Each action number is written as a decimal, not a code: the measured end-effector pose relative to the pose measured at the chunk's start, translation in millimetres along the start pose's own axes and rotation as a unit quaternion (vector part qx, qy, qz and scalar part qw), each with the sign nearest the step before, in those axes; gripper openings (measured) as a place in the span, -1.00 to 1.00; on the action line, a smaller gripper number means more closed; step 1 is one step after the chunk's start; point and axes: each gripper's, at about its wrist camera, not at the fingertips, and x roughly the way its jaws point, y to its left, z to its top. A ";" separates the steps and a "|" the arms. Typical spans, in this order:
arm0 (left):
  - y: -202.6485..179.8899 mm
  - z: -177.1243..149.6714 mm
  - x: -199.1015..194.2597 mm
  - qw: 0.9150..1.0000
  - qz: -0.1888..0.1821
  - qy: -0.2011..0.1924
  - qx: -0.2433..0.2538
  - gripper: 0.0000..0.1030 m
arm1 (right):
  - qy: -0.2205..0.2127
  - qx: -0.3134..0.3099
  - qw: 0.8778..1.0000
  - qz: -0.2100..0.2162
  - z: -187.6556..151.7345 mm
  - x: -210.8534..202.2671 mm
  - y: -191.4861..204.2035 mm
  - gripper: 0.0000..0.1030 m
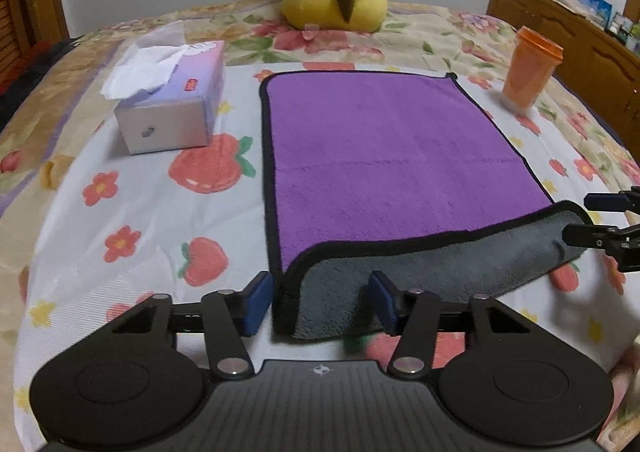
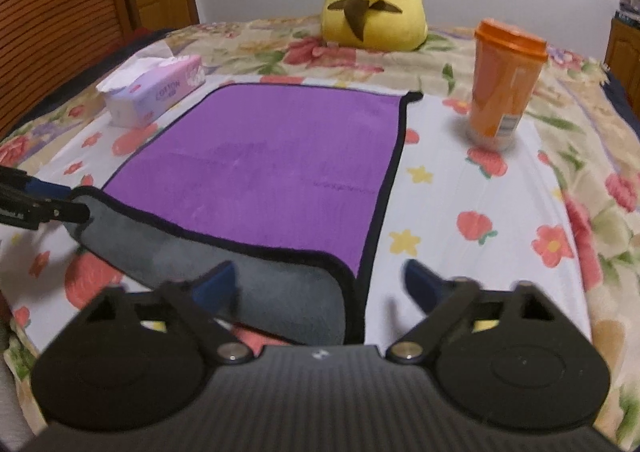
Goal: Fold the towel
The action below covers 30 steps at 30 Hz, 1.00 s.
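Towel [image 1: 392,140]: purple, flat on the bed [image 1: 160,220], near edge curled up showing grey underside.
Left hand-held gripper [image 1: 320,302]: jaws wide, straddling the near-left corner.
Right hand-held gripper [image 2: 320,286]: jaws wide, straddling the near-right corner.

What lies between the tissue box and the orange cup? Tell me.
The purple towel, spread flat on the bedsheet, fills the stretch between the tissue box and the cup. Both wrist views show it; bare sheet flanks the towel either side.
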 end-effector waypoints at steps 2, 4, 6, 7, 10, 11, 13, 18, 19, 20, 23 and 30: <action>-1.9 -0.9 1.2 1.000 -0.002 0.004 0.005 -0.01 | 0.006 0.000 1.000 0.003 -0.5 1.6 -0.1 0.63; -2.9 -2.4 1.4 1.000 -0.001 0.006 0.008 -0.01 | 0.012 0.004 1.000 0.012 -0.3 3.1 -1.2 0.55; -2.6 -2.8 2.2 1.000 -0.002 0.010 0.006 -0.02 | 0.017 0.008 1.000 0.017 -0.8 4.8 -1.6 0.49; -2.3 -3.0 2.6 1.000 -0.003 0.012 0.005 -0.02 | 0.021 0.008 1.000 0.020 -0.8 5.6 -1.5 0.44; -2.1 -3.7 2.6 1.000 -0.004 0.013 0.002 -0.10 | 0.028 0.009 0.999 0.029 -0.7 7.9 -1.7 0.27; -2.2 -3.6 2.3 1.000 -0.005 0.013 0.002 -0.17 | 0.029 0.010 0.999 0.032 -0.5 8.0 -1.6 0.23; -2.6 -3.5 1.9 1.000 -0.006 0.012 0.001 -0.30 | 0.030 0.010 0.999 0.035 -0.2 7.7 -1.2 0.07; -4.5 -4.1 2.7 1.000 -0.010 0.013 0.003 -0.62 | 0.033 0.005 0.999 0.035 0.1 7.6 -1.5 -0.30; -5.0 -4.3 2.9 1.000 -0.010 0.013 0.004 -0.62 | 0.035 0.005 0.999 0.030 -0.2 8.5 -2.1 -0.37; -5.1 -4.6 3.0 1.000 -0.009 0.012 0.005 -0.63 | 0.036 0.006 0.999 0.025 -0.4 9.7 -3.2 -0.41; -4.0 -4.3 3.9 1.000 -0.007 0.011 0.003 -0.64 | 0.038 0.010 0.999 0.027 -0.4 10.3 -6.0 -0.52; -3.1 -4.8 3.6 1.000 -0.004 0.010 0.000 -0.82 | 0.033 0.001 0.999 0.017 0.6 11.5 -5.6 -0.90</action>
